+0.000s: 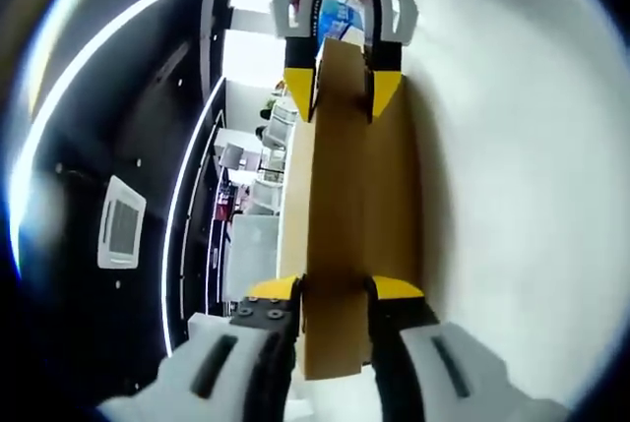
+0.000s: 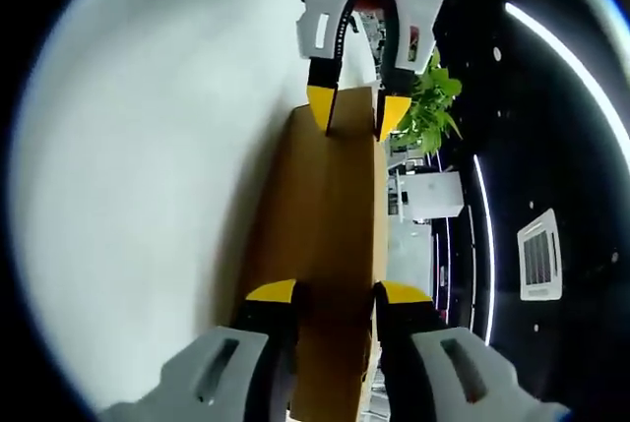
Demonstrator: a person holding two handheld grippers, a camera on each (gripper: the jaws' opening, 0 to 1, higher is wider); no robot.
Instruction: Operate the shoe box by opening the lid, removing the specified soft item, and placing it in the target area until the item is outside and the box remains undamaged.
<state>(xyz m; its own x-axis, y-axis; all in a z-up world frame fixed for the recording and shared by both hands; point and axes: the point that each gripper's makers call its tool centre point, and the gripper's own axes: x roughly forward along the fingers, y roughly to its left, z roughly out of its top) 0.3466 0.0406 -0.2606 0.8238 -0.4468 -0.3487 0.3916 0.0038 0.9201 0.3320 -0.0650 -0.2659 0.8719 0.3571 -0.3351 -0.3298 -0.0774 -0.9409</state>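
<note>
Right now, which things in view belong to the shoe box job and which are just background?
Job:
- box, brown cardboard, held at both ends
- left hand-held gripper, jaws on the near end of the box
- right hand-held gripper, jaws on the other end

Background:
- white surface behind the box
- plant
- ceiling vent
- light strips

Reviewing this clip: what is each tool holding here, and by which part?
Both grip the same brown cardboard shoe box. The left tool clamps one end edge; the right tool clamps the opposite end, each facing the other across the box.
</note>
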